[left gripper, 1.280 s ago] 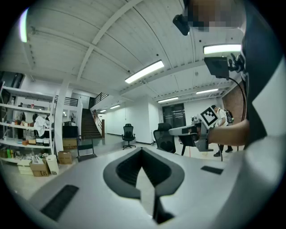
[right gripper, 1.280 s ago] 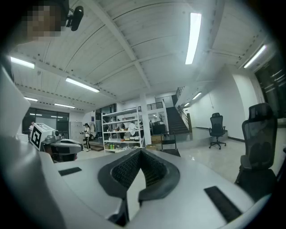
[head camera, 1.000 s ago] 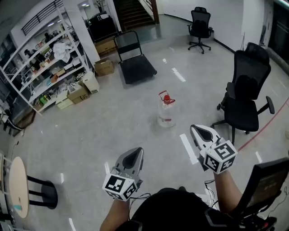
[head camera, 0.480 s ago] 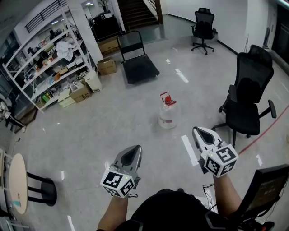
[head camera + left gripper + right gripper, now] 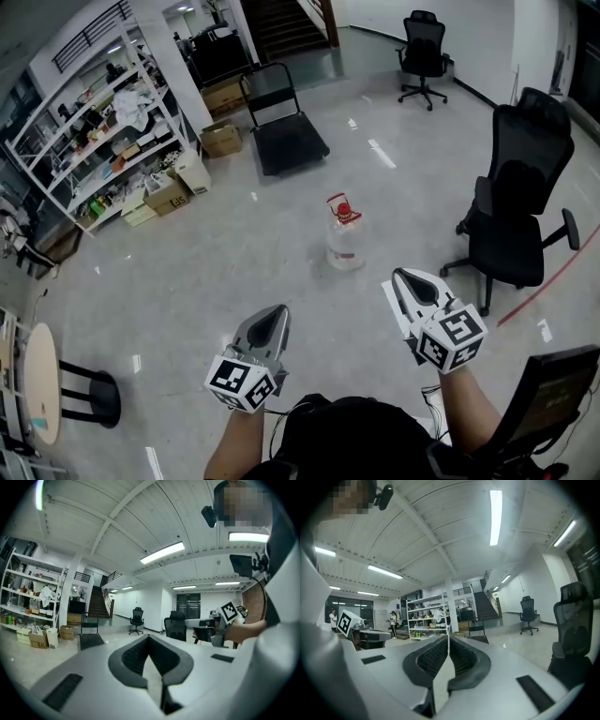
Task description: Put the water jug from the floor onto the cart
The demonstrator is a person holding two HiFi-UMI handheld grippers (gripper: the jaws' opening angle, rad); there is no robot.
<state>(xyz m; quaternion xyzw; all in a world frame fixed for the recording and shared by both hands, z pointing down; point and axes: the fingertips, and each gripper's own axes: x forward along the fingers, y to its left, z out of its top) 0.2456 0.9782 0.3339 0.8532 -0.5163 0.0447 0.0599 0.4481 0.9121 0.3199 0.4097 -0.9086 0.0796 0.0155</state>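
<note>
On the pale grey floor, the water jug stands upright with its red cap and handle on top, well apart from both grippers and ahead of them, in the open space between them and the cart. That black flat cart sits farther off, its folding handle upright at the far end and its deck bare. A pale label shows on the jug, but its print is too small to read. The left gripper and the right gripper point forward side by side, each with its jaws closed tip to tip and nothing between them. Each gripper carries a cube, the left cube and the right cube, with black-and-white square markers and no lettering. A black office chair stands to the right of the jug. White shelves line the left, with cardboard boxes beside them whose printing cannot be made out.
</note>
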